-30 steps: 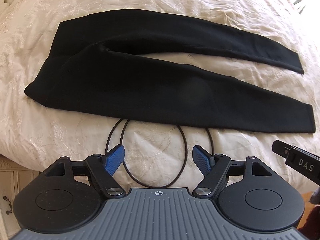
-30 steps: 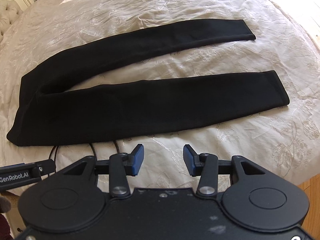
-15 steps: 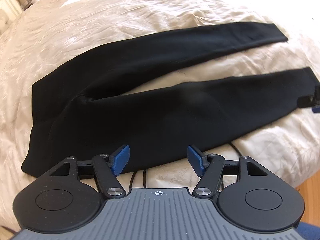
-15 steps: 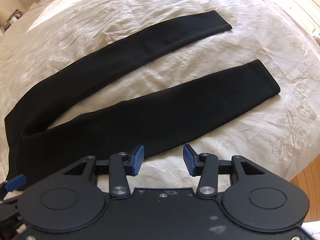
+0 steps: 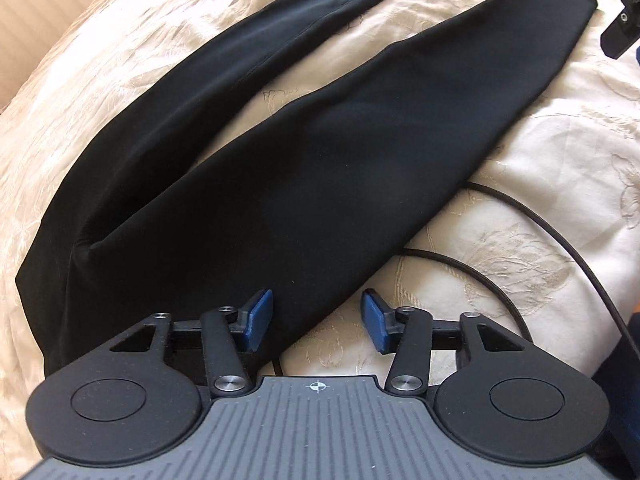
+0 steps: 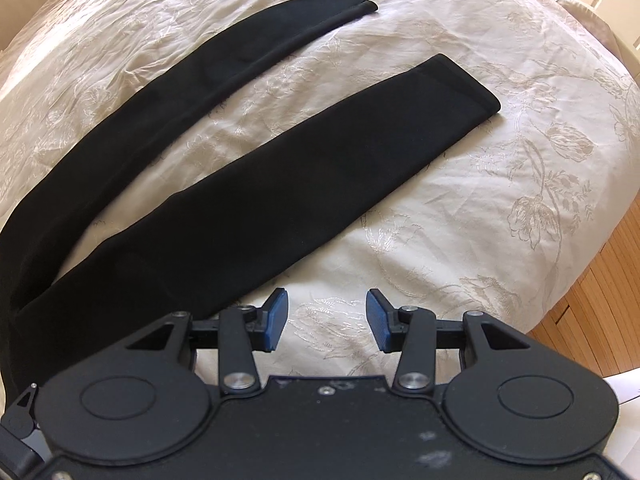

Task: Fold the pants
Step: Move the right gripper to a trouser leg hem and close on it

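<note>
Black pants (image 5: 320,168) lie flat on a cream embroidered bedspread (image 5: 520,264), the two legs spread apart in a V. My left gripper (image 5: 318,322) hovers low over the near edge of the near leg close to the hip. Its jaws are closing; the cloth's edge shows in the gap below the blue pads (image 5: 260,318), which do not press on it. In the right wrist view the pants (image 6: 280,184) stretch toward the hems (image 6: 468,84). My right gripper (image 6: 327,320) stands open over bare bedspread, just beside the near leg's lower edge, with nothing between its fingers.
A black cable (image 5: 520,216) loops on the bedspread beside the near leg. Part of the right gripper (image 5: 624,12) shows at the top right of the left wrist view. The bed's rounded edge drops to a wooden floor (image 6: 600,280) on the right.
Both views have rolled and sunk closer to the pants. The left jaws have narrowed and now sit over the near leg's edge. The right jaws keep the same width.
</note>
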`<state>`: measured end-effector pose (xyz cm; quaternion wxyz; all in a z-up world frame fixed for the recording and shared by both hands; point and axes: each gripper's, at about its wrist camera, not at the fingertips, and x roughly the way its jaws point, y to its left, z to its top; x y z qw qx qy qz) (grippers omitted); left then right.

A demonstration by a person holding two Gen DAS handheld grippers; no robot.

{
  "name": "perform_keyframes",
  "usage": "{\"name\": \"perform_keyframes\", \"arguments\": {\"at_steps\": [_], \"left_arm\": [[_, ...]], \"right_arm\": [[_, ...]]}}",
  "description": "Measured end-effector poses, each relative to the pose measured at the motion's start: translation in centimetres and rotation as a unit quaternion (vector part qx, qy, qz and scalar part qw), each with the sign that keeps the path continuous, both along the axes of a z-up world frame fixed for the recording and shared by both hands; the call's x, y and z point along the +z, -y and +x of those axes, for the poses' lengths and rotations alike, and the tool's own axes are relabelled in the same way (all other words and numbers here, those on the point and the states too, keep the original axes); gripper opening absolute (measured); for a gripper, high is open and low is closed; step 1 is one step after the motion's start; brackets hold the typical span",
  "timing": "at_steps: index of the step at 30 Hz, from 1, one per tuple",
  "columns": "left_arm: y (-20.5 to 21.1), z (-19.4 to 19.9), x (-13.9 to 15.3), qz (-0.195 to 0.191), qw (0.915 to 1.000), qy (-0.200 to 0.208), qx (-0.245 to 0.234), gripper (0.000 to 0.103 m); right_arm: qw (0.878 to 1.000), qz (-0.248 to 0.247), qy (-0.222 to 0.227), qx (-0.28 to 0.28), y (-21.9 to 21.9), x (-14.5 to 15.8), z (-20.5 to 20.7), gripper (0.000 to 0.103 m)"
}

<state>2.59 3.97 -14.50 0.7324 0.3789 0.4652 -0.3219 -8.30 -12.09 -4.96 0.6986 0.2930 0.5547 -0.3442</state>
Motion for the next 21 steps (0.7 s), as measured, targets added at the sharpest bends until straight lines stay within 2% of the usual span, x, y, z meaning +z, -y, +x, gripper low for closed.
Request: {"name": "perform_keyframes", "arguments": {"at_steps": [2, 3, 4, 5, 12, 16, 21], "left_arm": [[0.3, 0.4, 0.0, -0.003, 1.0, 0.001, -0.005, 0.028], [0.3, 0.6, 0.1, -0.01, 0.9999, -0.006, -0.006, 0.018], [0.4, 0.9, 0.3, -0.017, 0.9997, -0.015, -0.004, 0.011], [0.4, 1.3, 0.5, -0.022, 0.9995, -0.02, 0.003, 0.01], [-0.1, 2.3, 1.4, -0.038, 0.9968, -0.044, 0.055, 0.008], [-0.4, 2.5, 1.9, -0.022, 0.9968, -0.036, 0.068, 0.008], [0.6, 2.6, 2.9, -0.01, 0.9955, -0.032, 0.089, 0.008]], "right_arm": [[1.0, 0.004, 0.004, -0.004, 0.3, -0.4, 0.0, 0.046], [1.0, 0.005, 0.006, -0.008, 0.5, -0.5, -0.1, 0.046], [1.0, 0.007, 0.012, -0.014, 0.9, -0.7, -0.2, 0.046], [1.0, 0.006, 0.016, -0.017, 1.3, -0.8, -0.3, 0.046], [0.997, 0.0, 0.047, -0.059, 6.9, -2.1, -1.1, 0.046], [0.992, 0.008, 0.069, -0.102, 11.0, -3.2, -1.8, 0.046], [0.987, 0.026, 0.066, -0.146, 15.0, -5.1, -2.3, 0.046]]}}
